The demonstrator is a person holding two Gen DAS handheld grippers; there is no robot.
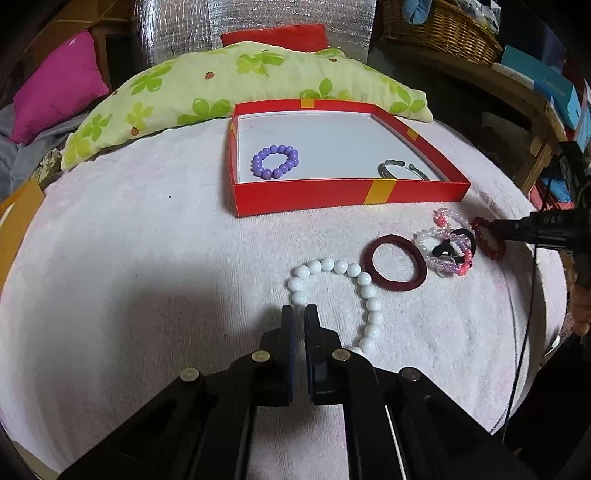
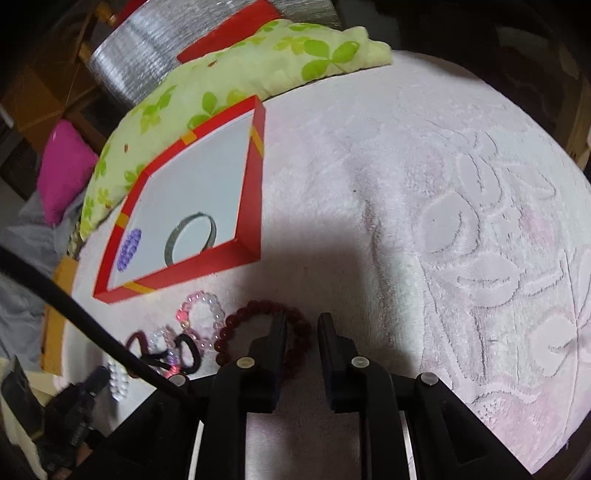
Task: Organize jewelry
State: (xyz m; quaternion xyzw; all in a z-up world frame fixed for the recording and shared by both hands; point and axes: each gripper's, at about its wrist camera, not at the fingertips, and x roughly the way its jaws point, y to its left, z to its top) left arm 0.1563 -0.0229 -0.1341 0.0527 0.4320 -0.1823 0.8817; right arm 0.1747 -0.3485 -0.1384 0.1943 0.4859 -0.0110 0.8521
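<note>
A red box point(image 1: 347, 194) point(image 2: 251, 192) with a white floor holds a purple bead bracelet point(image 1: 275, 162) point(image 2: 129, 249) and a silver bangle point(image 1: 402, 168) point(image 2: 190, 236). On the white towel lie a white bead string point(image 1: 332, 284), a maroon hair tie point(image 1: 394, 263), a tangle of pink, clear and black pieces point(image 1: 448, 245) point(image 2: 201, 315) and a dark red bead bracelet point(image 1: 487, 236) point(image 2: 258, 336). My left gripper point(image 1: 299, 314) is nearly shut, its tips at one end of the white beads. My right gripper point(image 2: 301, 325) point(image 1: 517, 227) is open, straddling the dark red bracelet's far side.
A green leaf-print pillow point(image 1: 229, 88) point(image 2: 236, 77) lies behind the box, with a magenta cushion point(image 1: 59, 88) to the left. A wicker basket point(image 1: 439, 29) and blue boxes point(image 1: 546, 85) stand at the right. A black cable point(image 2: 92, 325) crosses the right wrist view.
</note>
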